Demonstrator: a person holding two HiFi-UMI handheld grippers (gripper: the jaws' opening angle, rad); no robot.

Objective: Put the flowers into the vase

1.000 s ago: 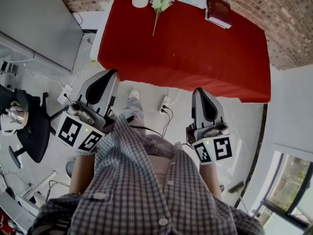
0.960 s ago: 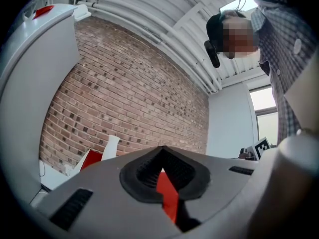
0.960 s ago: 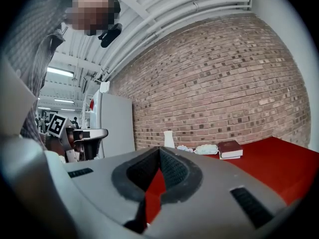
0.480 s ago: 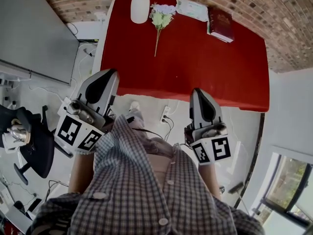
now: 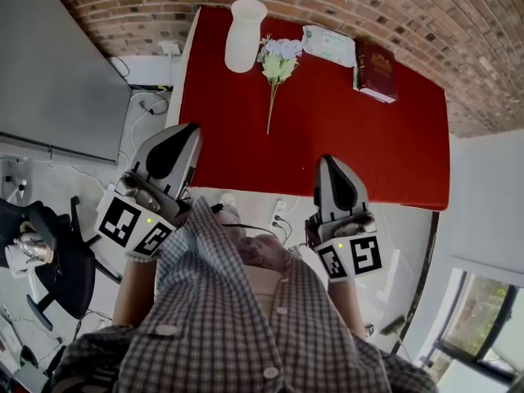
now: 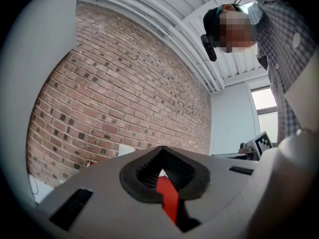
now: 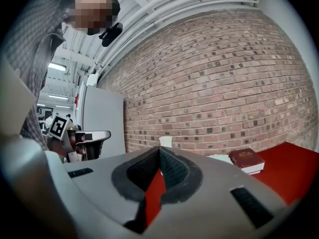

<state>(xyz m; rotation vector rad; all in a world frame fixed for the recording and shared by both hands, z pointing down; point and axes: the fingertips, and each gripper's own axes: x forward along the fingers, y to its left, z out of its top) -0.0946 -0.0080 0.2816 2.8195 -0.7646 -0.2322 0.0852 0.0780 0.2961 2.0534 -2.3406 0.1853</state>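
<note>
Left claw (image 5: pixel 184 135): clenched, the ribbed pads meet, nothing lies between them. It is held in front of the person's checked shirt (image 5: pixel 246 326), at the near left side of the red worktop (image 5: pixel 344 137), pointing toward the brick wall (image 5: pixel 409 6).

Right claw (image 5: pixel 329 166): clenched likewise, pads together, empty. It is held at the near edge of the worktop, right of the left claw and pointing the same way.

Flowers (image 5: pixel 278 56): a small bunch of pale blooms on one thin stem. It lies flat on the worktop toward the far side, heads to the wall and stem running back toward the person. Neither claw touches it; both are well apart from it.

Vase (image 5: pixel 244 24): white, upright, at the far left of the worktop, just beside the flower heads on their left. Contact between the two cannot be determined.

Other items: a white packet (image 5: pixel 329 44) lies right of the flowers, and a dark red book (image 5: pixel 376 60) lies right of that. A black chair (image 5: pixel 57 260) stands on the floor to the left.
</note>
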